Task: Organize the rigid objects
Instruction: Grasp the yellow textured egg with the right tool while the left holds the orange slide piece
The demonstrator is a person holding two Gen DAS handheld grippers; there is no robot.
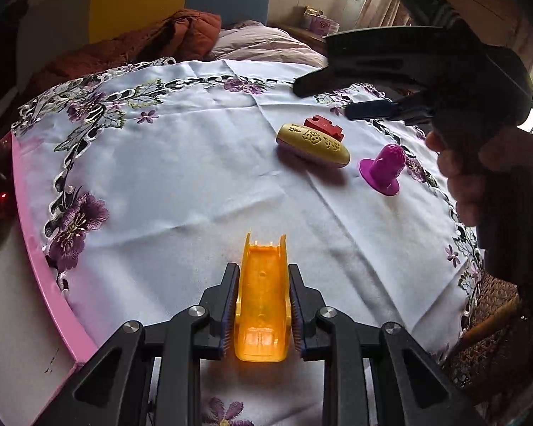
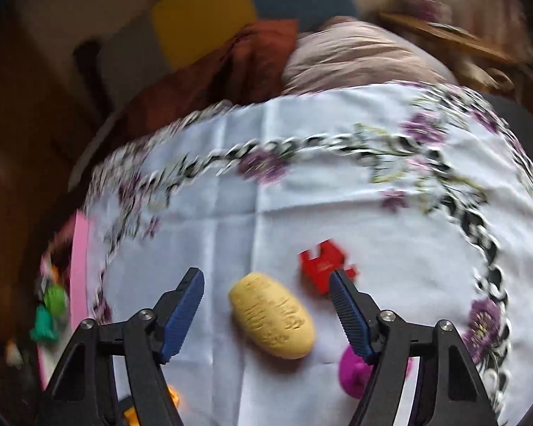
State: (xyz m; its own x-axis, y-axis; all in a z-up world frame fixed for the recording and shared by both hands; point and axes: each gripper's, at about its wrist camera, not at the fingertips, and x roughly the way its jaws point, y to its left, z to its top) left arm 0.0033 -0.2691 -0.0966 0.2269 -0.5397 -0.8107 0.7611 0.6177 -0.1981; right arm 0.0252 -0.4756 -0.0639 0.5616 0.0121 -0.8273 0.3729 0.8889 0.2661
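A: The left gripper [image 1: 263, 305] is clamped on the orange toy piece [image 1: 263, 305], a long trough-shaped plastic part. Both blue-padded fingers [image 1: 231, 310] press its sides, and its far end sticks out past the tips over the white embroidered tablecloth [image 1: 160, 184].

B: And the right gripper [image 2: 266, 310]?

A: Its fingers stand wide apart, holding nothing. In the right wrist view the yellow oval piece [image 2: 273, 316] lies on the cloth between them, touching neither pad. That view is blurred.

B: What sits around the yellow one?

A: The purple cup-shaped piece [image 2: 351, 372] is just beside it on the near right, partly hidden behind the right finger. The red block [image 2: 321, 266] lies just beyond it, close to the tip of that same finger.

B: Does the left wrist view agree?

A: Yes. There the yellow oval piece [image 1: 312, 145] lies past the middle of the cloth toward the right, the red block [image 1: 324, 127] right behind it, and the purple cup-shaped piece [image 1: 383, 168] near it to the right, tipped on its flange. The right gripper [image 1: 351, 99] hangs above and beyond them, in the person's hand [image 1: 479, 177].

B: Farther back?

A: A pink table edge [image 1: 39, 259] on the left, then a bed with a rust-coloured blanket [image 1: 181, 35].
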